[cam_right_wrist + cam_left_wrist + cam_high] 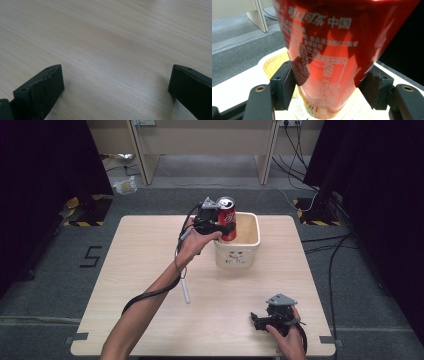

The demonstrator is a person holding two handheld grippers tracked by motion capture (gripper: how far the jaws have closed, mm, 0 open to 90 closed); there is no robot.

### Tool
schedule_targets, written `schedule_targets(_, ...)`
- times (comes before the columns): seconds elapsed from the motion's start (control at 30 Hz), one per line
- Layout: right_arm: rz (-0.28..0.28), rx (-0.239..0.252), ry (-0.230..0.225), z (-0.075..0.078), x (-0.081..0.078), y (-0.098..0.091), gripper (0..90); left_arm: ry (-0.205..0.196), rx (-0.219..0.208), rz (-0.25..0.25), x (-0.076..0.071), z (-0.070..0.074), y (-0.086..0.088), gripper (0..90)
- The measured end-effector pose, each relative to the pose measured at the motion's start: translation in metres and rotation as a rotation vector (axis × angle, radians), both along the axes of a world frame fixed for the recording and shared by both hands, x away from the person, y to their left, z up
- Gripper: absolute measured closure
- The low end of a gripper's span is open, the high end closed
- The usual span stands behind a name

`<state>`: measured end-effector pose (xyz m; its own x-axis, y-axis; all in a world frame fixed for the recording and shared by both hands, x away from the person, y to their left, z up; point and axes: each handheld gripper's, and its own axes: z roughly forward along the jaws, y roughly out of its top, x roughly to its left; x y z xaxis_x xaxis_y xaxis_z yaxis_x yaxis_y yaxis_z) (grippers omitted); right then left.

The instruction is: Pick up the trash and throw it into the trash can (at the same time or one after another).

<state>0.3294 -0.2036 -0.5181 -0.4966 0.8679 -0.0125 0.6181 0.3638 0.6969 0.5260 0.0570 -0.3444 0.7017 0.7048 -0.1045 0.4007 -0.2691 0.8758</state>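
Left gripper view: left hand-held gripper (328, 90) clamped on red soda can (329, 57), pads pressing both sides of its lower body. High view: can (227, 218) upright, held above the left rim of the cream bin (239, 251), which sits near the worktop's (150, 270) far edge, about mid-width. Right hand-held gripper (261, 321) rests near the near right corner, jaws spread wide, nothing between them, bare wood below.

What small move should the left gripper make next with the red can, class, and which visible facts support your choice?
Probably lower it straight down. The left gripper holds the red can upright, clamped on both sides, over the cream bin, whose open top lies just beneath. The right gripper rests open on the table.
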Motion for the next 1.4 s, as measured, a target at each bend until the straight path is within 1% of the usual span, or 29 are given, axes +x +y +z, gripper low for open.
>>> schedule_targets(0.17, 0.001, -0.001, 0.001, 0.0, 0.0, 0.0, 0.3, 0.012, 0.013, -0.002, 0.001, -0.007, -0.002, 33.6)
schedule_targets(0.33, 0.001, 0.001, 0.002, 0.0, 0.0, 0.0, 0.3, 0.027, 0.037, -0.004, 0.003, -0.014, -0.003, 33.4)
schedule_targets(0.77, 0.002, 0.0, 0.002, 0.0, 0.0, 0.0, 0.3, 0.049, 0.051, -0.001, 0.005, -0.023, -0.001, 33.1)
schedule_targets(0.97, 0.001, -0.001, 0.002, 0.0, 0.0, 0.0, 0.3, 0.046, 0.042, -0.002, 0.005, -0.022, -0.001, 30.8)
schedule_targets(1.07, 0.003, -0.001, 0.001, 0.0, 0.0, 0.0, 0.3, 0.04, 0.031, -0.005, 0.003, -0.019, 0.0, 27.1)
schedule_targets(1.17, 0.003, -0.001, 0.001, 0.0, 0.0, 0.0, 0.3, 0.033, 0.022, -0.004, 0.002, -0.015, 0.001, 25.5)
schedule_targets(1.4, 0.003, -0.001, 0.001, 0.0, 0.0, 0.0, 0.3, 0.027, 0.021, -0.005, -0.001, -0.01, 0.005, 24.9)
